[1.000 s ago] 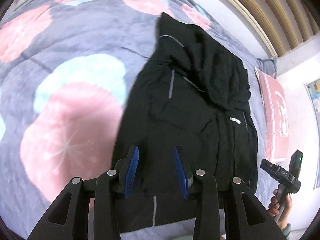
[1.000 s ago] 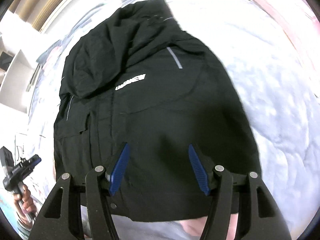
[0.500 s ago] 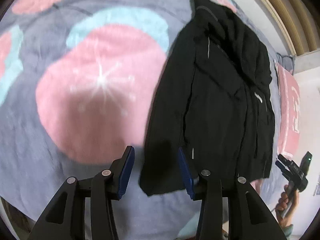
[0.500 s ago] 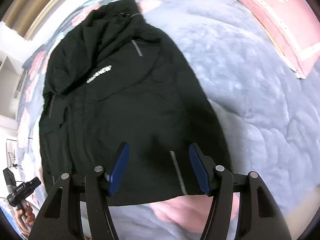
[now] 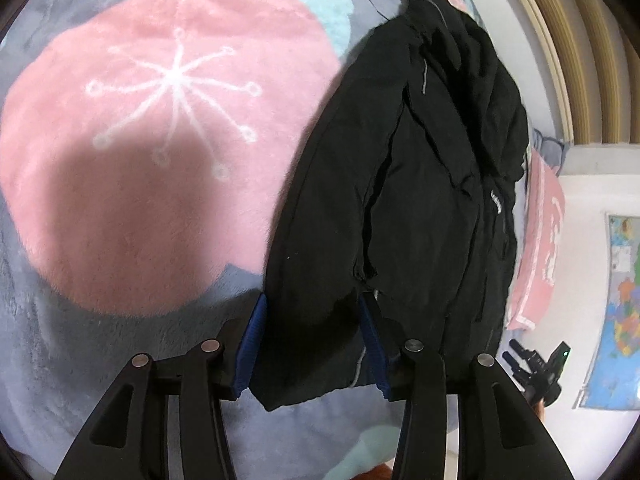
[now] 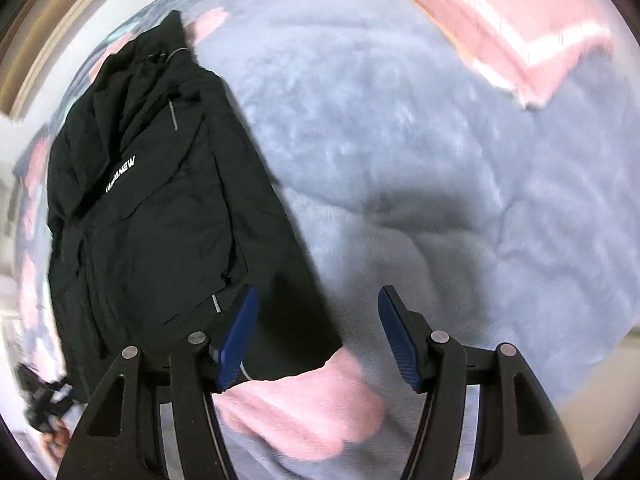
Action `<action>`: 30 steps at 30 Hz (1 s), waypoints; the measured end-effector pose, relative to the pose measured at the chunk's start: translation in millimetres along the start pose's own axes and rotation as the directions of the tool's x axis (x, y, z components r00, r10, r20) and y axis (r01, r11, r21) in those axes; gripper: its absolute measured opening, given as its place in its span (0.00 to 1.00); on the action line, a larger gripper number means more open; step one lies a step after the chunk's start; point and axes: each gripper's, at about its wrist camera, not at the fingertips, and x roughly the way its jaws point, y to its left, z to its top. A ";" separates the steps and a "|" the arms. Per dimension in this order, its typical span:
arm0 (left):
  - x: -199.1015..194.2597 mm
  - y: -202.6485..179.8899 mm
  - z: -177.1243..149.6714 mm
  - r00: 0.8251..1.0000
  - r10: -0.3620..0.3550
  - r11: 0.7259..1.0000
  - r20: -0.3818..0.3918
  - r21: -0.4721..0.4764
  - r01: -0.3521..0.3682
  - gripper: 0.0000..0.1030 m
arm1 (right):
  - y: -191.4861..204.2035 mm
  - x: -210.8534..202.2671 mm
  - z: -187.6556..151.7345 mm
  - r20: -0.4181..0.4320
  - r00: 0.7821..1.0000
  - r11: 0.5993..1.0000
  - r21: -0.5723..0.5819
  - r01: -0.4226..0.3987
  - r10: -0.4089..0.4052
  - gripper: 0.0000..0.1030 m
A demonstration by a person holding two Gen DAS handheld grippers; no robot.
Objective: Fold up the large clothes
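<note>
The black jacket point(image 5: 420, 208) looks soft and thick, so take its hem. Your left gripper point(image 5: 312, 344) straddles that hem, open; your right gripper point(image 6: 316, 336), beside the hem, is open and empty.

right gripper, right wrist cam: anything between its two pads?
Mostly bare blanket between the pads of the right gripper. The black jacket hem corner reaches in beside the left pad, in the right wrist view.

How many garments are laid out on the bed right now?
1: a black jacket lying lengthwise on the blanket, its hem corner between the left gripper fingers. Nothing else visible.
</note>
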 end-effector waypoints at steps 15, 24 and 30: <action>6.9 -4.8 4.0 0.999 -0.041 0.999 -0.016 -0.020 0.040 0.50 | 57.0 33.4 -14.2 -0.062 0.997 0.979 -0.199 0.034 -0.047 0.41; 2.2 -40.2 6.4 0.950 -0.312 0.950 -0.025 0.025 0.312 0.54 | 60.9 11.3 -9.5 -0.058 0.967 0.962 -0.097 -0.254 0.250 0.41; 35.0 -28.4 -3.8 0.972 -0.216 0.976 -0.088 -0.007 0.217 0.54 | 43.8 27.2 -15.0 -0.091 0.972 0.974 -0.056 -0.220 0.215 0.43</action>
